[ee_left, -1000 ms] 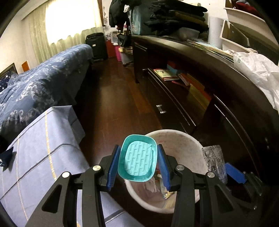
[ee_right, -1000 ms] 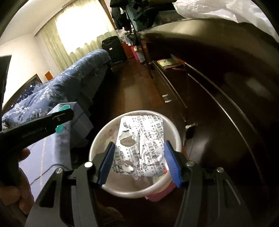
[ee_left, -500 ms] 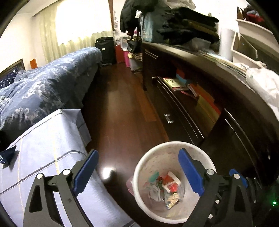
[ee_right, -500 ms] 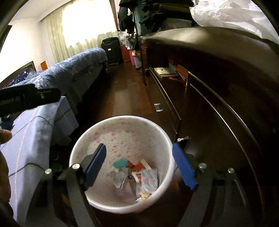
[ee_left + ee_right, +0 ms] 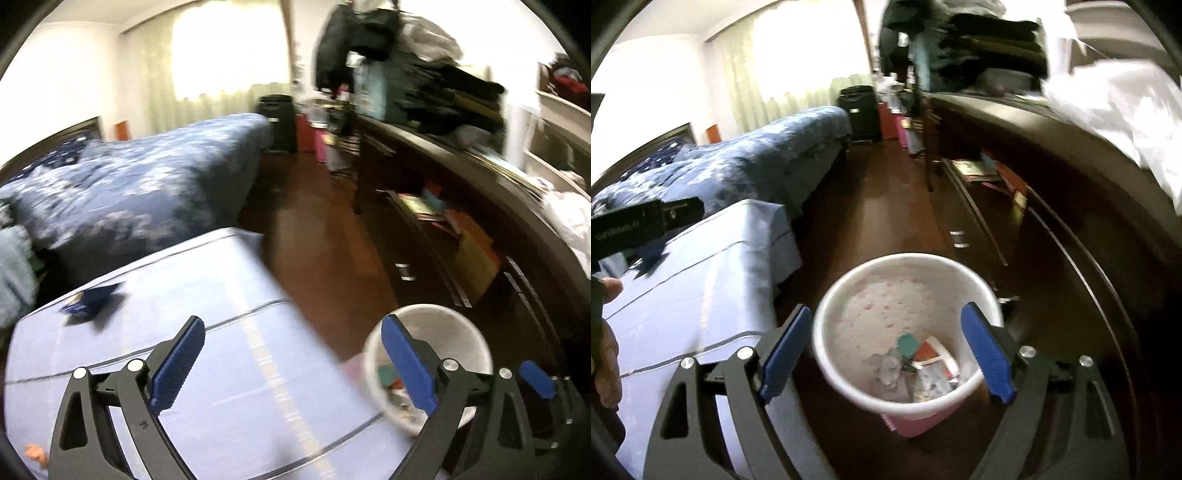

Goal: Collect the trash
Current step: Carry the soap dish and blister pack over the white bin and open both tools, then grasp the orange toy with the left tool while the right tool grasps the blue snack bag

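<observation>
The left gripper (image 5: 293, 363) is seen with its jaws spread wide and opening further; nothing is held between its blue fingers (image 5: 177, 363). Directly beneath and between those fingers a pale blue cloth-covered surface (image 5: 229, 317) crossed by thin dark and light stripes is recorded. A small dark blue scrap (image 5: 90, 301) is noted on that cloth, ahead of the left-hand finger and well apart from it, and a small orange fragment (image 5: 35, 452) is seen behind and outside that finger at the picture's lower edge; what either item is cannot be told through the blur. The white waste bin (image 5: 461, 332) is found at the right-hand finger of this gripper, partly hidden behind it, standing on the dark wooden floor (image 5: 321, 258). The right gripper (image 5: 888, 350) is likewise observed with jaws wide and opening, with nothing gripped; the fingers (image 5: 785, 349) are not in contact with any item. In the right wrist view the waste bin (image 5: 834, 295) lies between and below these fingers, its mouth fully exposed. The collected trash (image 5: 916, 363) is recorded at the bottom of the bin: a teal piece, crumpled silvery foil and red-and-white wrappers, lying together. A dark cabinet (image 5: 1071, 258) is noted beyond the right-hand finger, and a bed with blue patterned bedding (image 5: 746, 162) ahead of the left-hand finger.
</observation>
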A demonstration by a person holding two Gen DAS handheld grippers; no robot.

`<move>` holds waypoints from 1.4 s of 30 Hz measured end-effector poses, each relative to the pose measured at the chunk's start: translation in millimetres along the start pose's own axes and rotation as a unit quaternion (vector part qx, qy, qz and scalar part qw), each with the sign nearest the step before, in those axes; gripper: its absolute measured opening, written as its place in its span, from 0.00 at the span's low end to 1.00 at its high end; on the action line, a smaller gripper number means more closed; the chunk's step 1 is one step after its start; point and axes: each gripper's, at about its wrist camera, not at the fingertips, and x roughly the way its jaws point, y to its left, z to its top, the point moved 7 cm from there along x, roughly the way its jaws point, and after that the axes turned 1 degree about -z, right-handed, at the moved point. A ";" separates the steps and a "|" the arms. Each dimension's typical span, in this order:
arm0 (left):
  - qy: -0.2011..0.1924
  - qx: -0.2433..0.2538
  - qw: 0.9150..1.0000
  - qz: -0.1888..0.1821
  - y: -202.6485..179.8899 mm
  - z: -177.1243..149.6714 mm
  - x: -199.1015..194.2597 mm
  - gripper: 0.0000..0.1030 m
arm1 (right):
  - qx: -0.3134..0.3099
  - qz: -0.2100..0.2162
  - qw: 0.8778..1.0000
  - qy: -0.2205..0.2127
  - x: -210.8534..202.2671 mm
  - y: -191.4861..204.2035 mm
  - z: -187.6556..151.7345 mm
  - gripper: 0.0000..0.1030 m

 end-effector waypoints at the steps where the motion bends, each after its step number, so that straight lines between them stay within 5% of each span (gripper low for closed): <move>1: 0.000 -0.007 1.000 0.010 11.4 -3.2 -4.2 0.95 | -0.009 0.006 1.000 0.000 -3.3 11.5 0.6 0.84; 9: 0.020 -0.100 0.990 0.092 136.3 -51.1 -44.8 0.96 | -0.082 0.073 0.994 0.001 -25.8 105.6 -1.1 0.85; 16: 0.033 -0.192 0.968 0.156 235.9 -113.9 -84.2 0.96 | -0.158 0.134 0.978 0.009 -45.1 194.5 -15.9 0.85; 21: 0.054 -0.227 0.956 0.178 278.1 -144.8 -87.4 0.96 | -0.205 0.175 0.963 0.015 -56.7 250.5 -28.1 0.85; 28: 0.085 -0.236 0.953 0.170 296.3 -171.2 -72.4 0.95 | -0.251 0.200 0.947 0.007 -71.5 308.9 -33.4 0.85; 31: 0.092 -0.235 0.954 0.163 297.5 -177.0 -66.8 0.85 | -0.254 0.208 0.945 0.008 -71.2 324.5 -29.4 0.85; 38: 0.095 -0.213 0.959 0.164 298.9 -179.8 -65.0 0.34 | -0.231 0.228 0.945 0.029 -49.8 355.8 -8.5 0.85; 42: 0.091 -0.232 0.958 0.145 308.9 -178.8 -67.7 0.33 | -0.219 0.235 0.946 0.049 -23.3 381.4 3.2 0.85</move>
